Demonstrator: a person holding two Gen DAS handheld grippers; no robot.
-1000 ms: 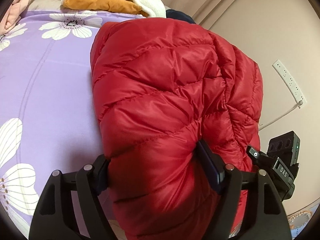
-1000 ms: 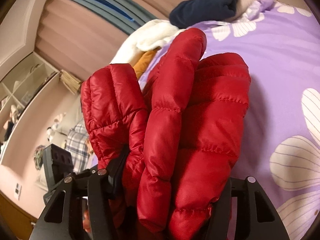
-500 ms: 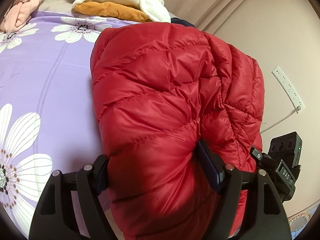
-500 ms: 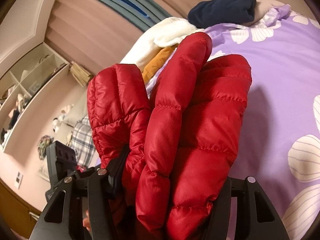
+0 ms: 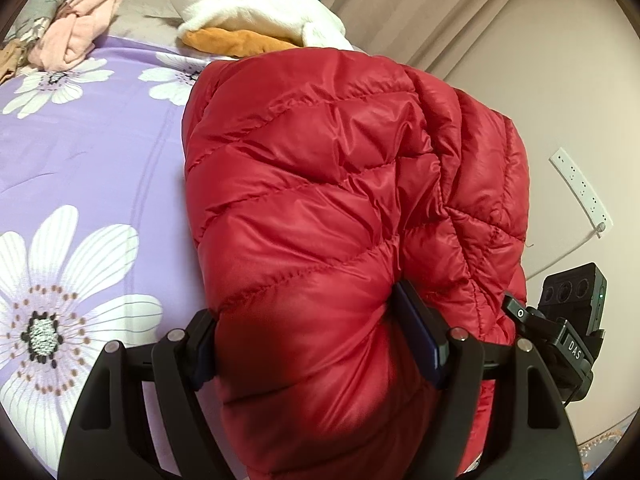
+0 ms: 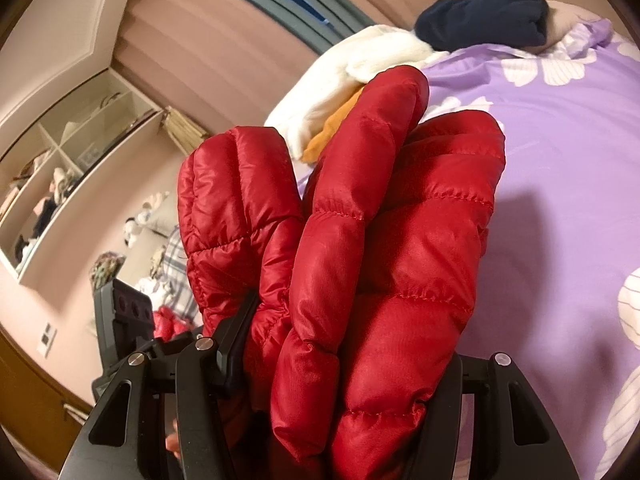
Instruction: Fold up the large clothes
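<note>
Since 1 second ago your view over the bed has tipped a little: in the left wrist view more of the far edge shows, and in the right wrist view the wall shelves have slid further in at the left, while your grip on the jacket looks unchanged. Your left tool (image 5: 316, 344) is clamped on a thick fold of the red down jacket (image 5: 340, 208), with both pads pressed into the quilted fabric so that it bulges up and forward between them. Your right tool (image 6: 340, 364) is likewise closed on the red down jacket (image 6: 380, 240), squeezing 3 puffy folds that stand up side by side between its fingers. You have the jacket bunched and lifted over the purple flowered bedspread (image 5: 88, 168), near the right-hand edge of the bed as the left wrist view shows it, with the wall and a white power strip (image 5: 580, 188) beyond. At the far side of the bed lie a white fleece garment (image 5: 256, 12) on top of an orange one (image 5: 236, 42), a pink garment (image 5: 76, 40) to their left, and, in the right wrist view, a dark navy garment (image 6: 484, 12) near the bed's far corner. Open wall shelves (image 6: 60, 184) hold small items too blurred to name.
</note>
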